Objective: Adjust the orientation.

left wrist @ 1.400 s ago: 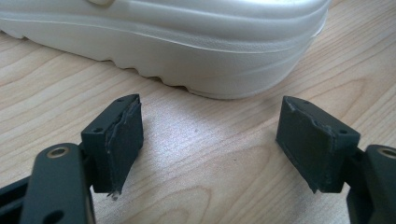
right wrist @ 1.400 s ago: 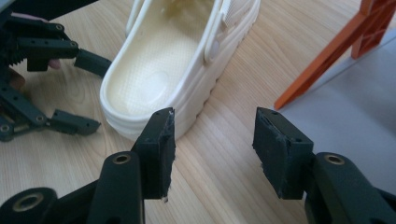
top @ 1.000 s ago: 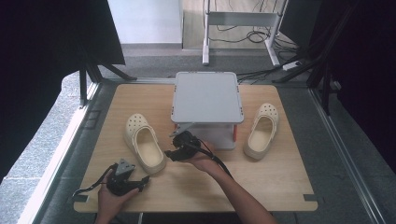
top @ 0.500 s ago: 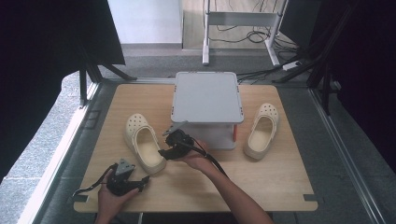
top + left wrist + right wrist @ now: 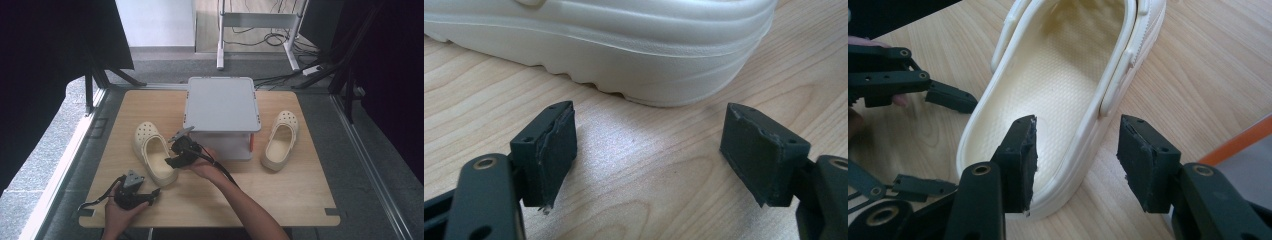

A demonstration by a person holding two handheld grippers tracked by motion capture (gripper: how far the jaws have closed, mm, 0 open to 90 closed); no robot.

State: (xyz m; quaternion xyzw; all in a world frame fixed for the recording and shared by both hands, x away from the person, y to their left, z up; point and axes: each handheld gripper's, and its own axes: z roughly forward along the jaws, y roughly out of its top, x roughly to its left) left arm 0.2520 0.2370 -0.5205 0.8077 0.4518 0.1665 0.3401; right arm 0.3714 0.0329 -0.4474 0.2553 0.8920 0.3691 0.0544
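Note:
A cream clog [image 5: 151,151] lies left of a grey box [image 5: 222,102], and its twin [image 5: 281,139] lies to the right of that box. My right gripper [image 5: 173,151] hovers over the heel end of the left clog [image 5: 1058,75]. In the right gripper view that gripper [image 5: 1078,155] is open, with one jaw above the footbed and the other outside the side wall, neither pressing on it. Near the front edge my left gripper [image 5: 152,193] rests open on the wood. In the left gripper view its jaws [image 5: 649,145] face the clog's heel [image 5: 624,55], with nothing between them.
The wooden table [image 5: 300,195] has bare room at the front right. The grey box has an orange-trimmed base [image 5: 251,142]. The left gripper [image 5: 913,85] sits close beside the clog's heel. Dark curtains and a metal frame surround the table.
My right gripper has shifted left, from in front of the grey box to over the heel end of the left clog. The left gripper has stayed put.

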